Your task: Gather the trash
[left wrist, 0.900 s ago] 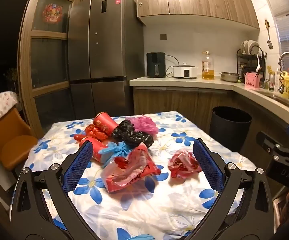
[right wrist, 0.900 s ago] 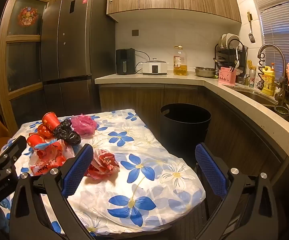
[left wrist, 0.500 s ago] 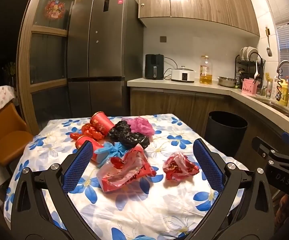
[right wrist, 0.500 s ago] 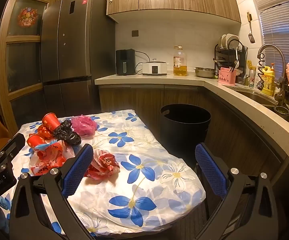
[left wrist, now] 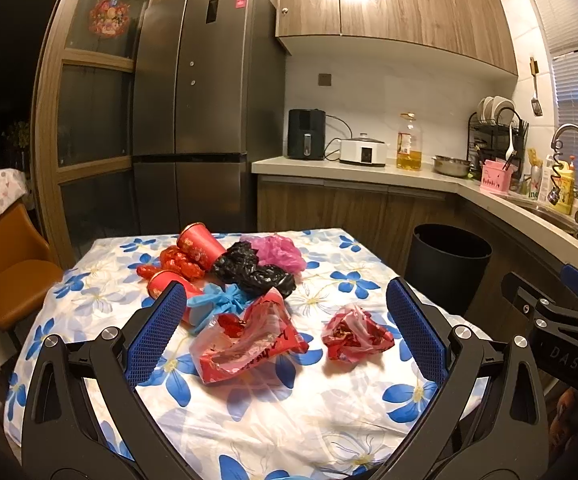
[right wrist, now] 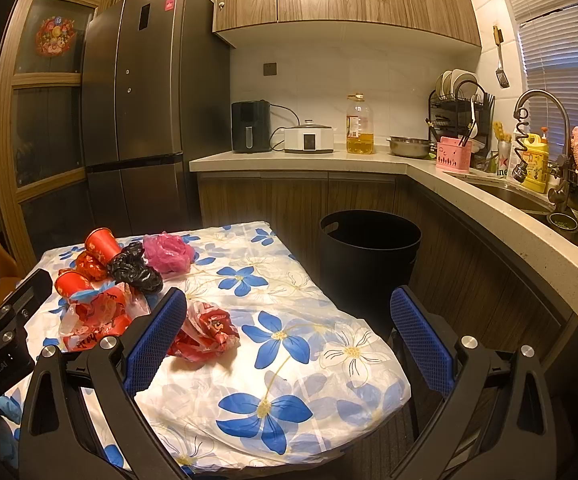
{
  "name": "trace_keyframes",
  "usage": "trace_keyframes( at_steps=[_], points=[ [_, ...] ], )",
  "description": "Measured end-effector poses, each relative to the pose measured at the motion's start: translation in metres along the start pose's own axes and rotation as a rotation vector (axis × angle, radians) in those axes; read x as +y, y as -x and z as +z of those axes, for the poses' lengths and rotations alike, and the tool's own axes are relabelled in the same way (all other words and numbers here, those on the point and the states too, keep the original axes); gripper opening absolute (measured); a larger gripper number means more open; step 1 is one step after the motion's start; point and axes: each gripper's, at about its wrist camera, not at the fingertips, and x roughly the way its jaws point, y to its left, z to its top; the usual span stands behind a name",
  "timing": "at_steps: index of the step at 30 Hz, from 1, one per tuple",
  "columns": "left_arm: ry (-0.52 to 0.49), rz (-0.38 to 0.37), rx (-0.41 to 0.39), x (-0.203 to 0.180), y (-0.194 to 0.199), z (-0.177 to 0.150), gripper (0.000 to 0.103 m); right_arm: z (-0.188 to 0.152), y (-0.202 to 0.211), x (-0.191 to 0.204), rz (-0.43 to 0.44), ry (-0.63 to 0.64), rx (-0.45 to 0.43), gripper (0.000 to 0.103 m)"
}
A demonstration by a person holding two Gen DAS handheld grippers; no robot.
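Jaws spread wide on both our left gripper (left wrist: pixel 285 328) and right gripper (right wrist: pixel 289 338), holding nothing, since the trash (left wrist: pixel 249 340) sits mid-frame on the table (left wrist: pixel 289 408), bin (left wrist: pixel 447 264) right of it.

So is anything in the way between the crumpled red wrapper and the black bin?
Nothing visible is. The red wrapper lies alone on the table, and only bare tablecloth and the table's edge separate it from the open bin.

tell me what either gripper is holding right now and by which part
Nothing is held. The left gripper and the right gripper are both open and empty above the table; the trash lies untouched.
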Motion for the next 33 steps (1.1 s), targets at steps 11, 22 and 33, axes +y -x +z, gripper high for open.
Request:
trace_keyframes(
  at_steps=[11,22,33],
  points=[
    [-0.006,-0.009,-0.003,-0.0013,0.0011,-0.0004,0.099,0.0022,0.0008,-0.0012,0.002,-0.002,-0.001,0.098],
    [-0.005,-0.011,-0.002,-0.0010,0.0011,0.0001,0.099,0.0037,0.0023,-0.0009,0.002,-0.003,-0.004,0.098],
    [-0.004,-0.014,-0.002,-0.0013,0.0013,-0.0005,0.099,0.0053,0.0030,-0.0007,0.003,-0.003,-0.006,0.098]
  ],
)
